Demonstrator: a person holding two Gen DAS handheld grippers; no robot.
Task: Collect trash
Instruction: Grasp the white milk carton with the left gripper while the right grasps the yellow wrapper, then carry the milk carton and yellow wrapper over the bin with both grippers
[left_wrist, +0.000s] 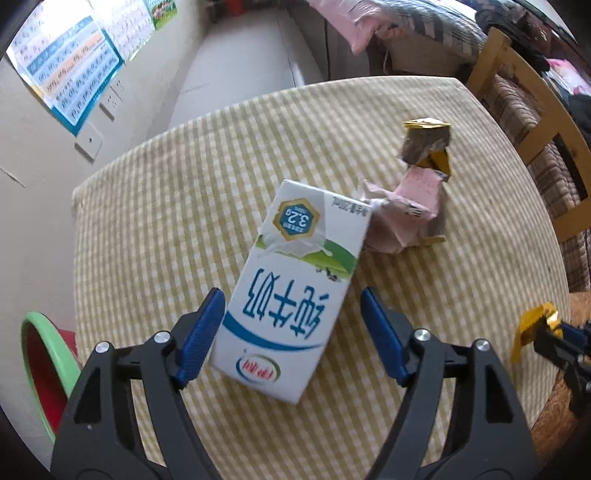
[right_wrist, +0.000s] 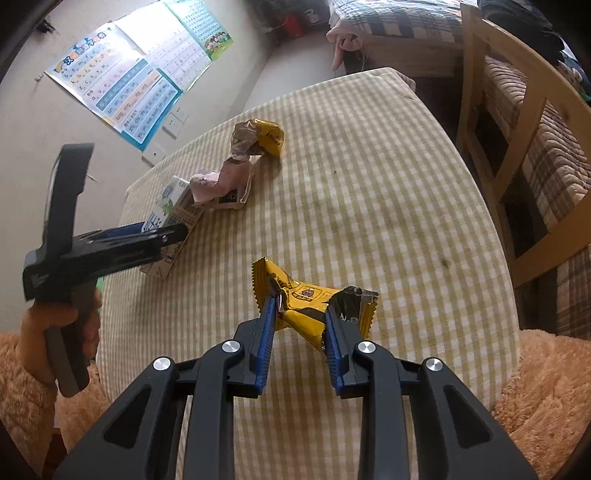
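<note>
A white and blue milk carton (left_wrist: 291, 288) lies flat on the checked tablecloth (left_wrist: 184, 206). My left gripper (left_wrist: 293, 299) is open, its blue pads on either side of the carton's near half; the left pad (left_wrist: 201, 332) is close to the carton's edge. The carton also shows in the right wrist view (right_wrist: 173, 214), partly behind the left gripper (right_wrist: 159, 234). My right gripper (right_wrist: 301, 306) is shut on a crumpled yellow snack wrapper (right_wrist: 306, 302), just above the cloth. A pink crumpled wrapper (left_wrist: 402, 214) and a yellow-grey wrapper (left_wrist: 428, 142) lie beyond the carton.
A green-rimmed red bin (left_wrist: 44, 369) stands off the table's left edge. A wooden chair (right_wrist: 517, 147) with a striped cushion stands at the right. Posters (right_wrist: 136, 85) hang on the wall behind. My right gripper with its wrapper shows at the right of the left wrist view (left_wrist: 535, 332).
</note>
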